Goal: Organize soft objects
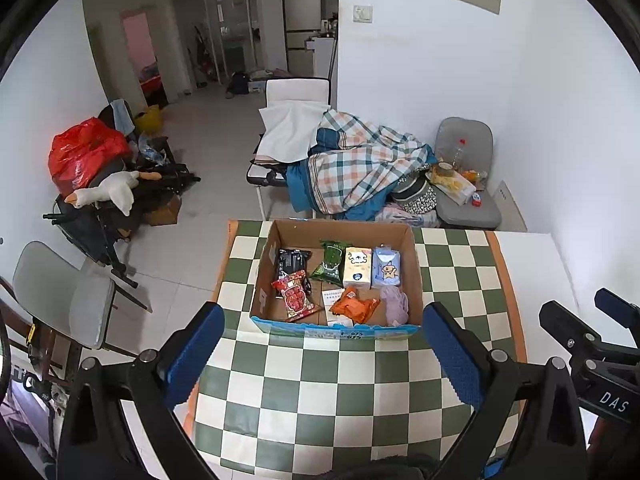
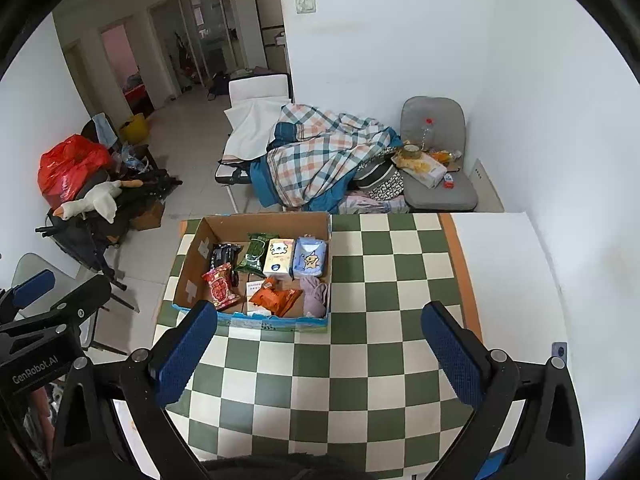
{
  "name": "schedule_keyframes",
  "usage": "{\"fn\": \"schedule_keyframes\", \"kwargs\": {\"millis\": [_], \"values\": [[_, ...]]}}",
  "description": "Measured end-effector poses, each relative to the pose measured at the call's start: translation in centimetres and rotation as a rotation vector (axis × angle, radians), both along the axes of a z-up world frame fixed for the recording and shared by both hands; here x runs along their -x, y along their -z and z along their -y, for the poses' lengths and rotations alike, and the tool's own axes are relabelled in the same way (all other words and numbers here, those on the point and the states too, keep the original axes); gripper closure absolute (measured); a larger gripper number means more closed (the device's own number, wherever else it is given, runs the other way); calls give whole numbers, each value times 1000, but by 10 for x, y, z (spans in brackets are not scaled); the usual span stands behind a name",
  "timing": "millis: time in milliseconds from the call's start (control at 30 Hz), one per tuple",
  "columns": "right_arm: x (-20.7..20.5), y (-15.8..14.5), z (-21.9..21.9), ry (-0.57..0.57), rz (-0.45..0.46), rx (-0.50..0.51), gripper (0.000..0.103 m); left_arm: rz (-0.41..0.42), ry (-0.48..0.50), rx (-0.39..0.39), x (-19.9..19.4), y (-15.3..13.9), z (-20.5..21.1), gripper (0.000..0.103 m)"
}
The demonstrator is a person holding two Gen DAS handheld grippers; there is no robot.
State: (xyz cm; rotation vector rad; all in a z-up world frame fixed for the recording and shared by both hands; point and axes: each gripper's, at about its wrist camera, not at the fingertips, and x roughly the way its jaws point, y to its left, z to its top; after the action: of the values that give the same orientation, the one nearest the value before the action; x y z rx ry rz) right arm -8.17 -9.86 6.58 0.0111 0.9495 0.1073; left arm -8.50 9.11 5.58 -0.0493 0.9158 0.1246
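An open cardboard box (image 1: 264, 276) (image 2: 192, 264) sits on the far part of the green-and-white checked table (image 1: 340, 380) (image 2: 360, 360). Inside lie a red snack bag (image 1: 294, 296) (image 2: 219, 284), a black pack (image 1: 292, 260), a green pack (image 1: 332, 262) (image 2: 256, 254), a yellow tissue pack (image 1: 357, 267) (image 2: 279, 258), a blue tissue pack (image 1: 386, 268) (image 2: 310, 258), an orange bag (image 1: 354, 306) (image 2: 276, 300) and a lilac cloth (image 1: 394, 304) (image 2: 316, 296). My left gripper (image 1: 326, 356) is open, above the table short of the box. My right gripper (image 2: 320, 352) is open too, to the box's right and nearer.
The right gripper's body (image 1: 592, 344) shows at the left view's right edge. Beyond the table stand a cot with a plaid blanket (image 1: 352, 164), a grey chair with clutter (image 1: 464, 184), and a heap with a red bag (image 1: 80, 152). A grey chair (image 1: 64, 292) stands left of the table.
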Motion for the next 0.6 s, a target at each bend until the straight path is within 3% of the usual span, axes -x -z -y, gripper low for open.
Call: {"fn": "schedule_keyframes", "kwargs": {"millis": [600], "values": [[4, 0, 3, 13, 4, 22, 0, -14, -2, 8, 10, 7, -1, 2]]}}
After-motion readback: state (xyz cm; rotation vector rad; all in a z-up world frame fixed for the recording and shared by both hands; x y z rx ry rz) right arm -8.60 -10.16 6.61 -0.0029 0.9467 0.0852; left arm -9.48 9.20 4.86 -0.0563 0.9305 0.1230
